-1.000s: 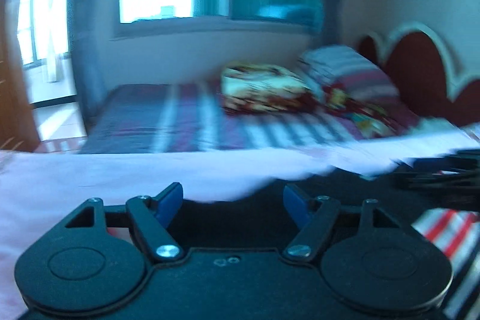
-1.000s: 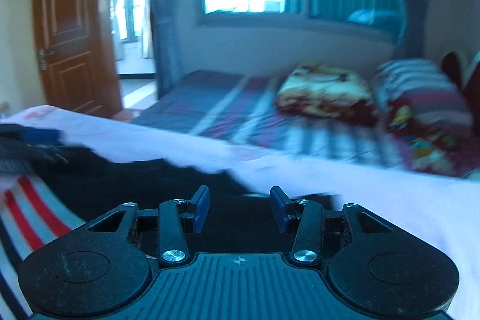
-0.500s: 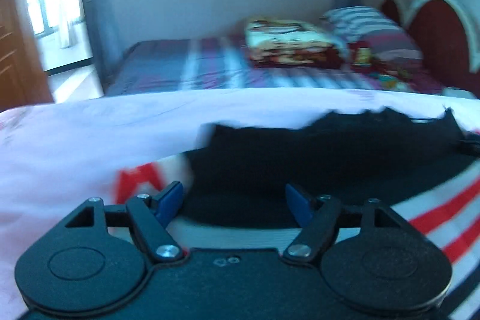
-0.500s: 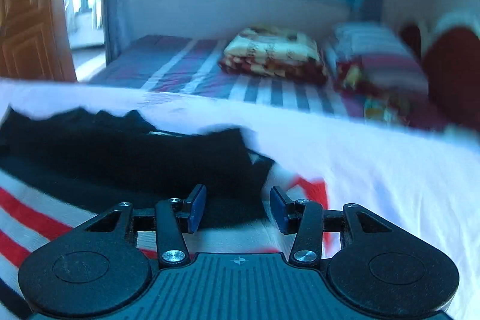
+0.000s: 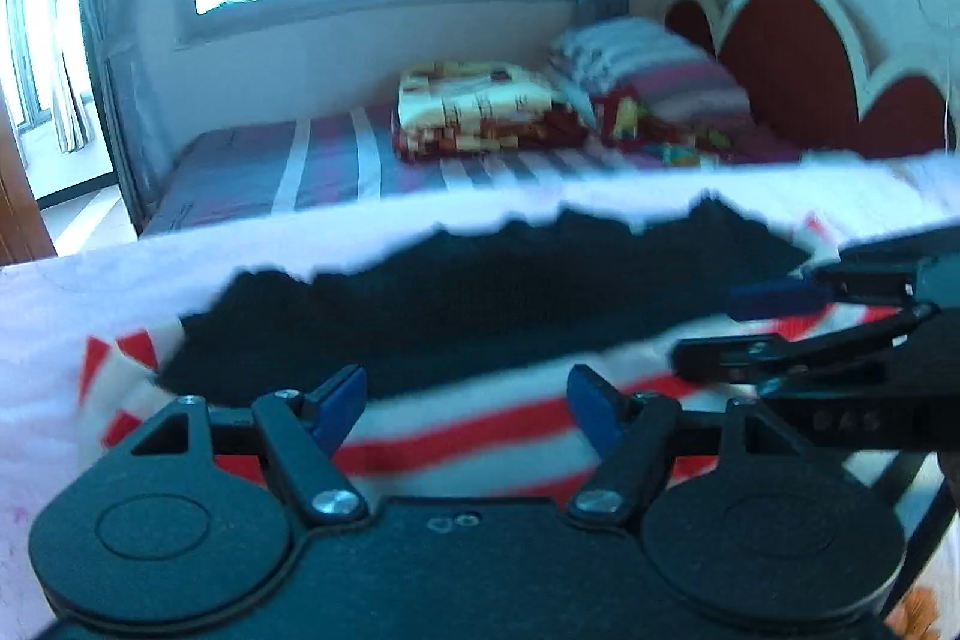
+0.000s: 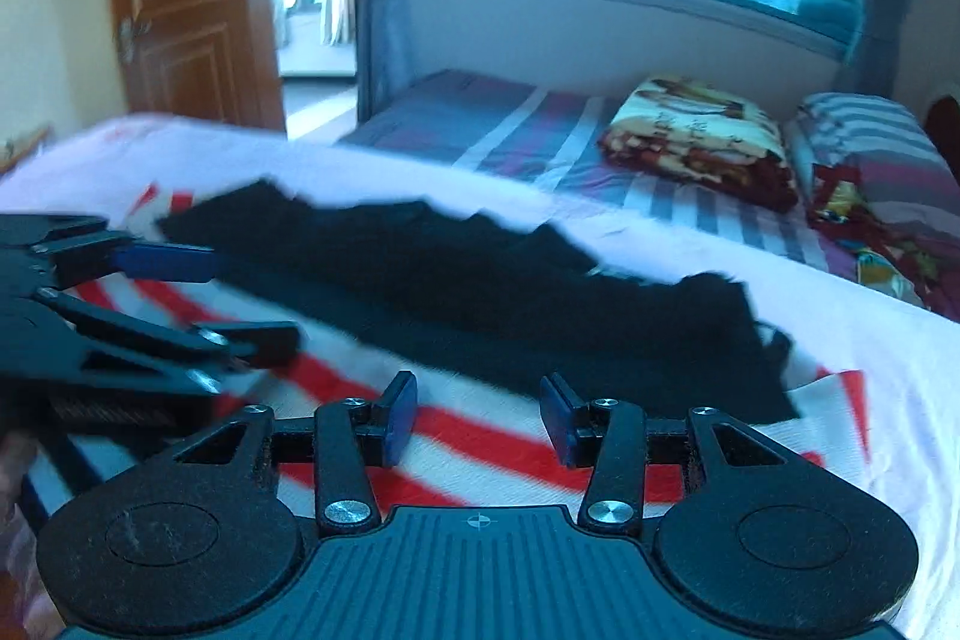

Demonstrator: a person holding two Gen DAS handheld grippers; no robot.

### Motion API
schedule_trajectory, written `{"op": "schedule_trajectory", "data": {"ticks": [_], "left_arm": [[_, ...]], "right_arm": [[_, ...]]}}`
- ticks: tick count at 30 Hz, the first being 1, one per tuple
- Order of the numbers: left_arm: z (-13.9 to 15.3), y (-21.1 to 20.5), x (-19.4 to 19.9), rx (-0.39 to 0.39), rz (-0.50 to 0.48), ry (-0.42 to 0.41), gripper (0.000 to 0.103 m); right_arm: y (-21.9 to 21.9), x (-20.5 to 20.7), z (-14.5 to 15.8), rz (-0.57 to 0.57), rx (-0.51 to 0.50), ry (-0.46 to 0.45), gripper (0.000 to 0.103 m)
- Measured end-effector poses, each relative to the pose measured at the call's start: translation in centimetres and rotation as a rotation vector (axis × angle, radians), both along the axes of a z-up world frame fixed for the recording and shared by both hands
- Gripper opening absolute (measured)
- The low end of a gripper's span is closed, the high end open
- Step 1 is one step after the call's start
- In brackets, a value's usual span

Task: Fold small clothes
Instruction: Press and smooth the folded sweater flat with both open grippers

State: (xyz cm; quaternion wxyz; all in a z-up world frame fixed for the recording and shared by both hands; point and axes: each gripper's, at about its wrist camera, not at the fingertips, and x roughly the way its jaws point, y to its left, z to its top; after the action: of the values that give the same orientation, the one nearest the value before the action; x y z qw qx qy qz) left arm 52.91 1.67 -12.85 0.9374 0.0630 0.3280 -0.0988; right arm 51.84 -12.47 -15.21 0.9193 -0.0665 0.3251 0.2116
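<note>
Both of your grippers have dropped toward the garment since a second ago, bringing its stripes into view.

Your left gripper [image 5: 467,403], jaws easing narrower and empty, and your right gripper [image 6: 477,418], half-open and empty, hover over the white, red-striped garment with a black upper band [image 6: 480,280], spread on the pale pink sheet [image 6: 840,316] just ahead of the blue fingertips [image 6: 401,415].

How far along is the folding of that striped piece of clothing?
Barely begun, it seems. Done: the striped garment lies spread on the pink sheet; no fold shows. In hand: nothing; the left hand-held gripper, jaws closing, and the right hand-held gripper, open, both hover over it without pinching cloth. Left: gripping it and all the folding.
</note>
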Motion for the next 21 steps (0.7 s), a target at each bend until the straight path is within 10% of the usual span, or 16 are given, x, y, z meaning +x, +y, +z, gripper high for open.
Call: {"op": "schedule_trajectory", "data": {"ticks": [10, 21], "left_arm": [[-1.2, 8.0, -4.2, -0.070, 0.119, -0.028, 0.079], [0.1, -0.9, -5.9, -0.040, 0.009, -0.020, 0.073]], "right_arm": [[-7.4, -2.1, -1.7, -0.171, -0.005, 0.024, 0.045], [0.0, -5.9, 0.0, -0.046, 0.016, 0.022, 0.045]]}}
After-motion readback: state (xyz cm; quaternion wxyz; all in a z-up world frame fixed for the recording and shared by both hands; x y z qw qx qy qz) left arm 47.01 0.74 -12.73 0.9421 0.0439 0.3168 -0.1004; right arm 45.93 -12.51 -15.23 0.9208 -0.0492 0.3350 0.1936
